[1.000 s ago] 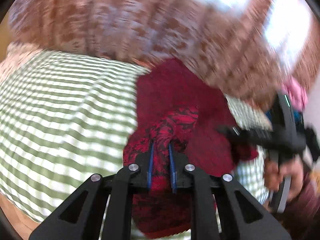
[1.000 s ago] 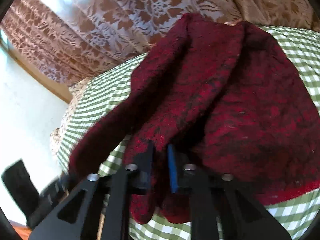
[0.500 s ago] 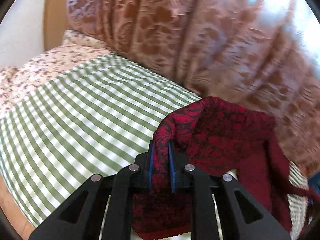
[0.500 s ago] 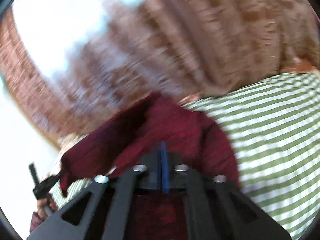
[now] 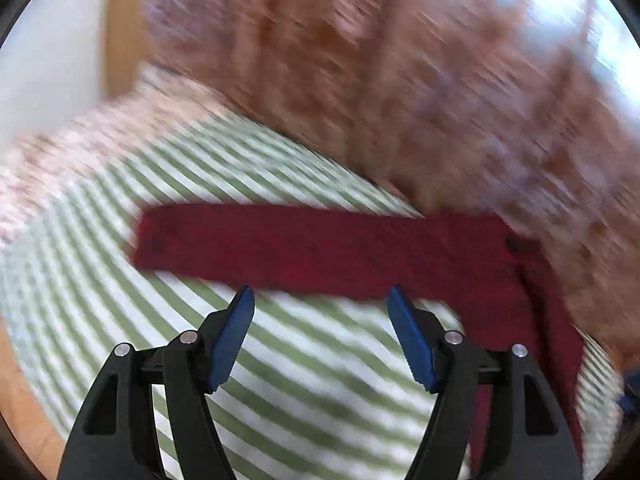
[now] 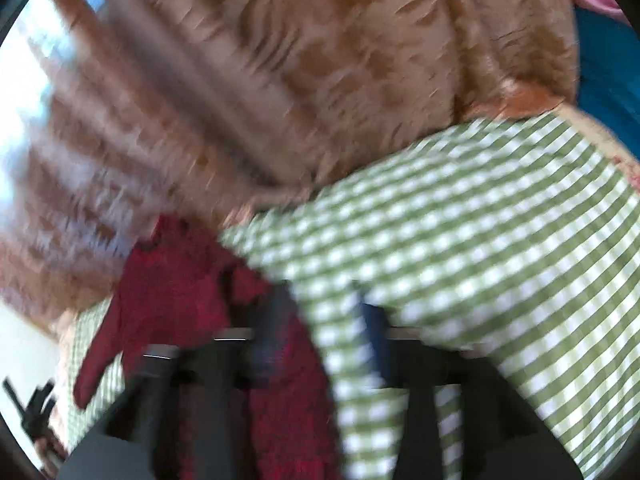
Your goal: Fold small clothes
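A dark red knitted garment (image 5: 320,248) lies flat on the green-and-white checked cloth (image 5: 312,380), with a sleeve trailing down the right. My left gripper (image 5: 322,308) hovers just short of its near edge; its jaws are opening and nothing is between the blue pads (image 5: 408,332). In the blurred right wrist view the same garment (image 6: 172,292) lies at the left. My right gripper (image 6: 322,320) stands at its right edge, jaws opening, with only checked cloth (image 6: 480,260) showing between the fingers. The left gripper (image 6: 32,408) appears small at the lower left.
A brown patterned curtain (image 5: 400,80) hangs close behind the checked surface. A floral pillow (image 5: 60,160) lies at the far left by a wooden frame (image 5: 120,40). Blue and pink fabric (image 6: 600,60) shows at the far right.
Both grippers were shut on the bunched red garment and carried it. Now both jaws stand apart, the garment lies spread flat on the checked cloth, and both grippers have drawn back from it.
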Motion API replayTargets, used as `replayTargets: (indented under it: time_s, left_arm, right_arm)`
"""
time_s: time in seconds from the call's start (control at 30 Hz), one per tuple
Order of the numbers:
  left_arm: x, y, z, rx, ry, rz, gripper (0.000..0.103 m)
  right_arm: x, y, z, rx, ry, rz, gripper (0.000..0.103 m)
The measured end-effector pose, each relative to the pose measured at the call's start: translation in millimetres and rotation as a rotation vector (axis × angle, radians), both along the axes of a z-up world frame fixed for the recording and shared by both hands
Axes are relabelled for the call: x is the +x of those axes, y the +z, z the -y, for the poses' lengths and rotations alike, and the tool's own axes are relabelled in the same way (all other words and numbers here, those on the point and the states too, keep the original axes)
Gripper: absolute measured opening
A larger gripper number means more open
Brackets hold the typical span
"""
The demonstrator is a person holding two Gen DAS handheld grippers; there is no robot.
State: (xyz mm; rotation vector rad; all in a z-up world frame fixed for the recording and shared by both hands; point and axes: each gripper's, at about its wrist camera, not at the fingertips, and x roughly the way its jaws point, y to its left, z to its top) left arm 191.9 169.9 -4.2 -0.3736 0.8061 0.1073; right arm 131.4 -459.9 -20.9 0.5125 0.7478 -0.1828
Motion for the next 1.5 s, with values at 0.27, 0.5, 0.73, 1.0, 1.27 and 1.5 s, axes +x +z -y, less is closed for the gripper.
replayTargets:
  time_s: [0.27, 0.5, 0.73, 1.0, 1.27, 1.5]
  left_arm:
    - [-50.7, -71.0, 124.3, -0.313, -0.383, -0.195, 0.07]
    - [-65.0, -78.7, 191.3, -0.313, -0.481, -0.215, 0.055]
    - [-59.6, -62.0, 197.2, -0.215, -0.514, -0.192, 0.018]
    - [-88.1, -17.8, 136.9, -0.088, -0.556, -0.152, 0.016]
    - [-109.9, -47.9, 104.4, -0.07, -0.485, -0.227, 0.018]
    - [-110.0, -52.5, 107.1, -0.085, -0.477, -0.209, 0.02]
  right_arm:
    - [-47.8, -55.5, -117.4, 0.242, 0.47, -0.154, 0.078]
    - [-75.1, -37.7, -141.8, 0.023, 0.498, -0.101, 0.0]
    - [-55.5, -7.2, -74.3, -0.181, 0.279, -0.049, 0.0]
    - [-13.3, -4.4, -0.4, -0.49, 0.017, -0.134, 0.0]
    - [-32.8, -7.7, 20.8, -0.391, -0.052, -0.097, 0.05]
    - [-113.4, -21.7, -49.9, -0.162, 0.235, -0.086, 0.065]
